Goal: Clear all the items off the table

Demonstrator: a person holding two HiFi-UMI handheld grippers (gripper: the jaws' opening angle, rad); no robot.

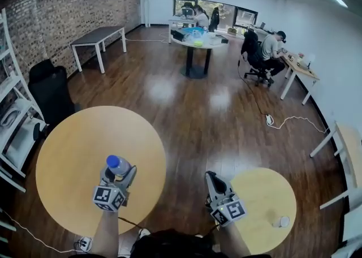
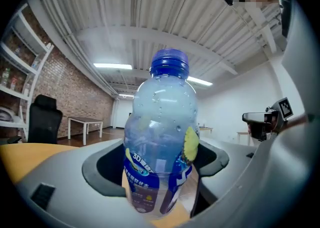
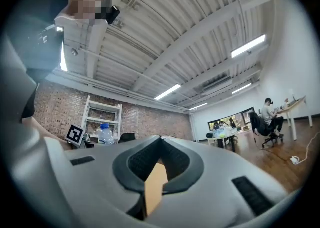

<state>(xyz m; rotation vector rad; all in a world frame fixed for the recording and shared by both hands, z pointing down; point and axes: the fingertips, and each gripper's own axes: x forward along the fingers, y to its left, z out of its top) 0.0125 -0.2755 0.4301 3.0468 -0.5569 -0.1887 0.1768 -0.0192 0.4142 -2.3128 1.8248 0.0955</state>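
Bottle (image 2: 160,137): clear plastic with a blue screw cap and droplets on the inside of the upper half. Its blue wrap label has a yellow patch and white print, of which only "3D" can be read; the rest is too small. It stands upright, clamped at label height between the jaws of the left gripper (image 1: 117,179), over the near right part of the large round wooden table (image 1: 68,155). Whether its base rests on the top cannot be told. The left gripper's cube carries black-and-white square markers with no lettering. Right gripper (image 1: 211,179): jaws closed together with nothing between them, held over the wooden floor (image 1: 192,132) between the two tables. Small round wooden table (image 1: 257,189): at the right, with one small white round item (image 1: 284,221) near its right edge, too small to identify. Background: white shelf (image 1: 11,115), black chair (image 1: 51,90), grey table (image 1: 99,36), seated person (image 1: 273,47) at a desk.
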